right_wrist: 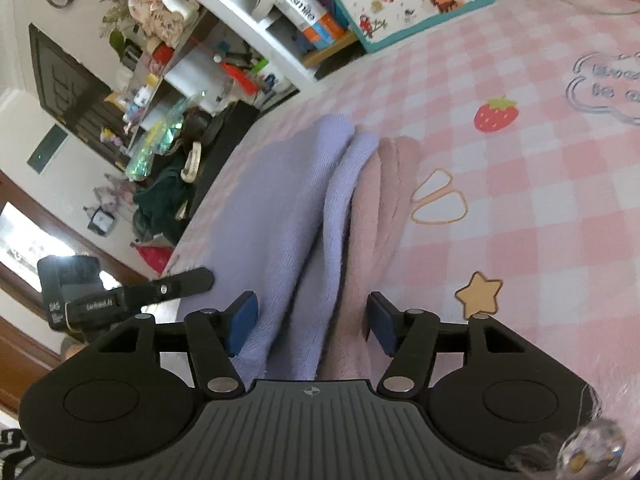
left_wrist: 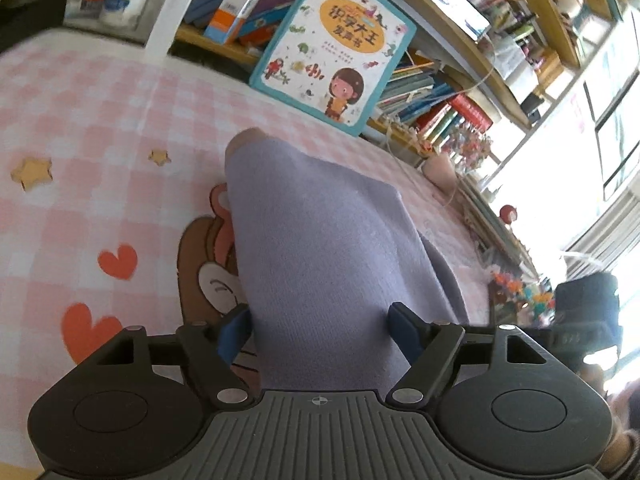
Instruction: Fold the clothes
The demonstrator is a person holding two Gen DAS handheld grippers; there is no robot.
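Note:
A lavender knit garment (left_wrist: 320, 232) lies on the pink checked bed cover (left_wrist: 100, 100) and rises toward the camera. It fills the gap between the blue pads (left_wrist: 236, 332) of my left gripper (left_wrist: 320, 320), whose jaws stand wide apart. In the right wrist view the same lavender garment (right_wrist: 280, 200) lies in long folds beside a pale pink cloth layer (right_wrist: 380, 208). Both run between the fingers of my right gripper (right_wrist: 310, 312), which is also open. The far end of the garment shows a pinkish edge (left_wrist: 244, 136). Whether the pads press on the fabric is unclear.
A children's picture book (left_wrist: 332, 44) leans against crowded bookshelves (left_wrist: 460, 92) at the bed's far edge. The other gripper (right_wrist: 120, 296) shows at the left of the right wrist view, over the bed's edge. Cluttered shelves and a floor pile (right_wrist: 168, 184) lie beyond.

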